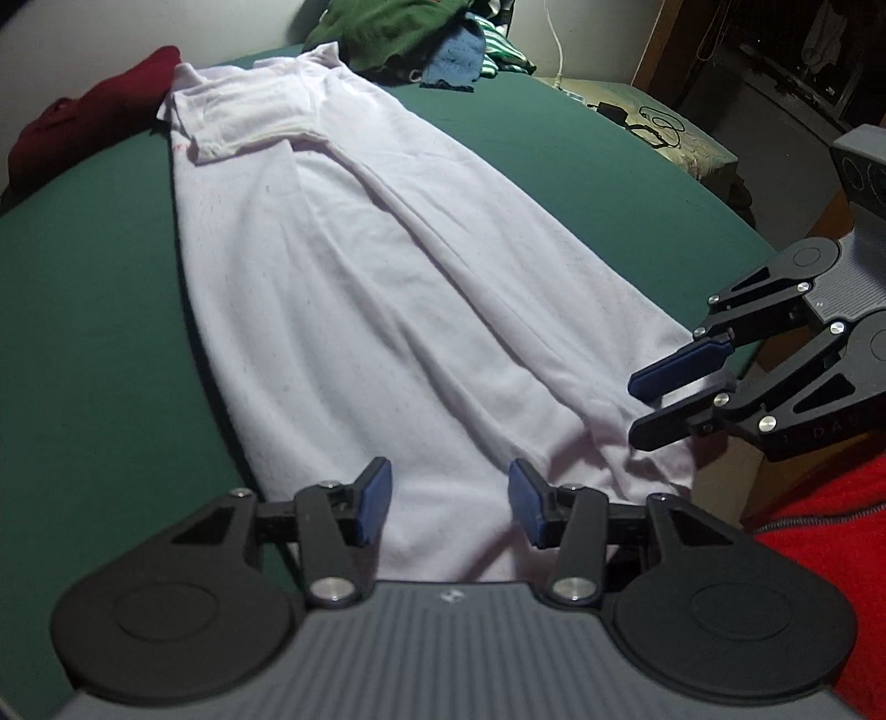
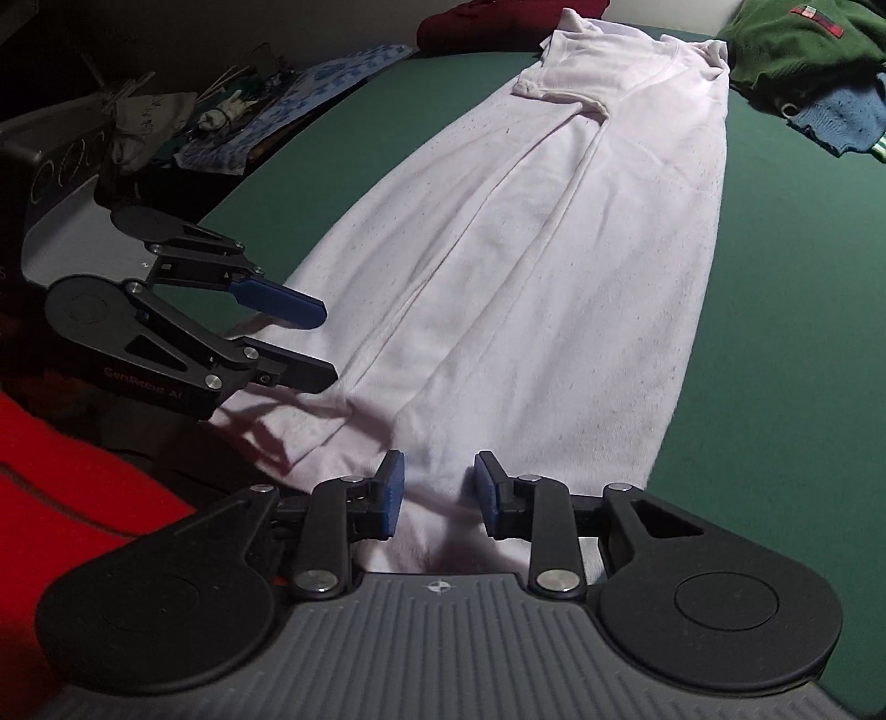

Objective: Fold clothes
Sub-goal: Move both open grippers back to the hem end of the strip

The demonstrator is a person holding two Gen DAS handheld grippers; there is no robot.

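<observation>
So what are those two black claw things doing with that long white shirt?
A person is folding clothes with a hand-held gripper in each hand. The white shirt lies long and narrow on the green bed cover, its sides already folded in. The left hand-held gripper and the right hand-held gripper are both open at its near hem, gripping nothing yet. More clothes wait in a pile behind.

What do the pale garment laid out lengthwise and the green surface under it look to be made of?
Pale garment: soft knit, probably cotton jersey; matte, with soft rounded folds and tiny specks. Green surface: smooth matte fabric, likely a stretched sheet; no wrinkles or sheen.
</observation>
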